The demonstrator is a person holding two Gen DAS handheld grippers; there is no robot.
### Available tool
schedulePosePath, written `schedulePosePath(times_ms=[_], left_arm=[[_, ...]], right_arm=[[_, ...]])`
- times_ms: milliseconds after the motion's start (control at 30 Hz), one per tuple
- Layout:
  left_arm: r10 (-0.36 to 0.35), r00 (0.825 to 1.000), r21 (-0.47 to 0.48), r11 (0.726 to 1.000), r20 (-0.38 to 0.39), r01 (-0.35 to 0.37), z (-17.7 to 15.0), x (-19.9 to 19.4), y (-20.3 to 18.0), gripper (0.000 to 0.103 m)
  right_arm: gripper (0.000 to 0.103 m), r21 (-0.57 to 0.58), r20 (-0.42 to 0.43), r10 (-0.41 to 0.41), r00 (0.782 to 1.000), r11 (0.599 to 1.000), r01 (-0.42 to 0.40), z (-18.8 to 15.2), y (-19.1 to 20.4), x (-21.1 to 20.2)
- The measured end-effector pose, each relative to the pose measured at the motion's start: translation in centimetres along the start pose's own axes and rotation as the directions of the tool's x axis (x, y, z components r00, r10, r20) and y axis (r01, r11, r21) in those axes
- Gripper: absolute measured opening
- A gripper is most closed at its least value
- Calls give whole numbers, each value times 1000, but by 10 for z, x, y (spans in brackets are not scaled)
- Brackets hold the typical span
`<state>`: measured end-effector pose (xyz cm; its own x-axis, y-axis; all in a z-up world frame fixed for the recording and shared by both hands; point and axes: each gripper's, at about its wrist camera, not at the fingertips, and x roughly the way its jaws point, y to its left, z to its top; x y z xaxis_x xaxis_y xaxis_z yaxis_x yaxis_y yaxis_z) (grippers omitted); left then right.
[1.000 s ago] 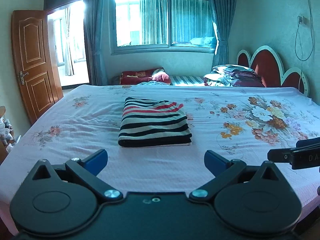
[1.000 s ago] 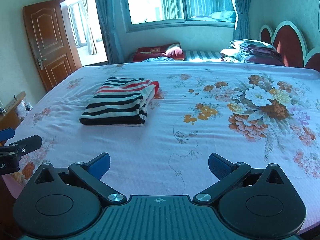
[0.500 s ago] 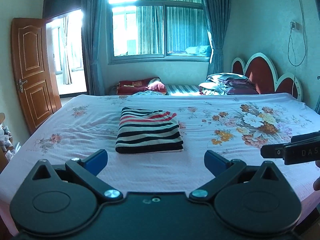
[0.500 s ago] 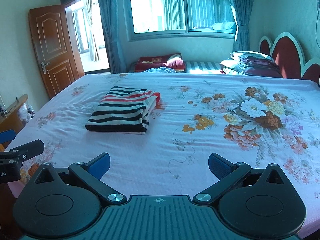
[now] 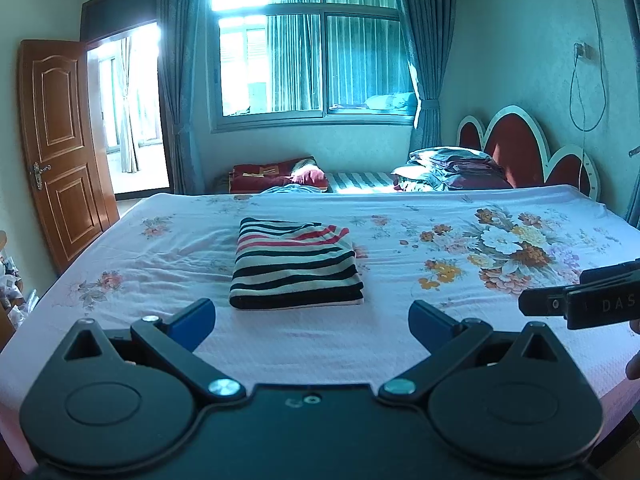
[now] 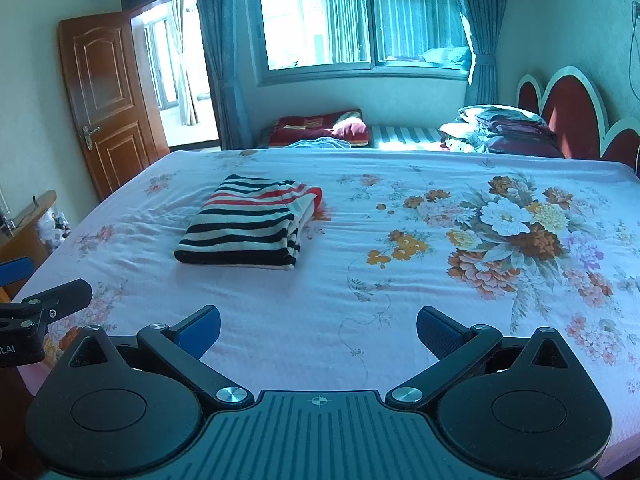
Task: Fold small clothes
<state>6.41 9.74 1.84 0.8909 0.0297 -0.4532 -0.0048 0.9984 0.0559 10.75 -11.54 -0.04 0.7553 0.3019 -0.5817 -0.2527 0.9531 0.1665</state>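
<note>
1. Your left gripper [image 5: 311,320] has its two blue-padded fingers spread wide apart, with nothing between them; it is held above the near edge of the bed.
2. Your right gripper [image 6: 318,330] is the same: blue pads well apart, gripping nothing, hovering over the near part of the bed.
3. The black, white and red striped knit garment [image 5: 295,264] lies folded into a neat rectangle on the pink floral bedsheet [image 5: 400,332]. From your left wrist camera it sits straight ahead, just beyond the fingertips and apart from them.
4. From your right wrist camera the same folded striped garment [image 6: 250,224] lies ahead and to the left, well apart from the right gripper's pads, with the sheet's big flower print on the far right.
5. Neither gripper touches the garment.
6. Beyond the bed you can see a brown wooden door [image 5: 60,148] standing open on the left, a large window with teal curtains [image 5: 316,48], and a red scalloped headboard [image 5: 520,148] with a stack of folded bedding [image 5: 452,168] next to it.
</note>
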Motion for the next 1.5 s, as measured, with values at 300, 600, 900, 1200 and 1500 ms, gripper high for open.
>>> schedulePosePath(times_ms=[300, 600, 900, 1200, 1500], left_arm=[[-3, 1000, -4, 1000, 1, 3, 0, 2, 2, 103], [-3, 1000, -8, 1000, -7, 3, -2, 7, 5, 103], [-4, 1000, -7, 1000, -9, 4, -2, 8, 4, 103], [-3, 1000, -11, 1000, -15, 3, -7, 12, 5, 103], [5, 1000, -9, 1000, -14, -5, -6, 14, 6, 103]], right_arm=[[103, -11, 2, 0, 1000, 1000, 0, 2, 2, 1], [103, -15, -4, -1, 1000, 1000, 1, 2, 4, 3], [103, -10, -4, -1, 1000, 1000, 1, 0, 2, 4], [103, -6, -10, 1, 1000, 1000, -1, -1, 1, 6], [103, -6, -11, 2, 1000, 1000, -3, 0, 1, 7]])
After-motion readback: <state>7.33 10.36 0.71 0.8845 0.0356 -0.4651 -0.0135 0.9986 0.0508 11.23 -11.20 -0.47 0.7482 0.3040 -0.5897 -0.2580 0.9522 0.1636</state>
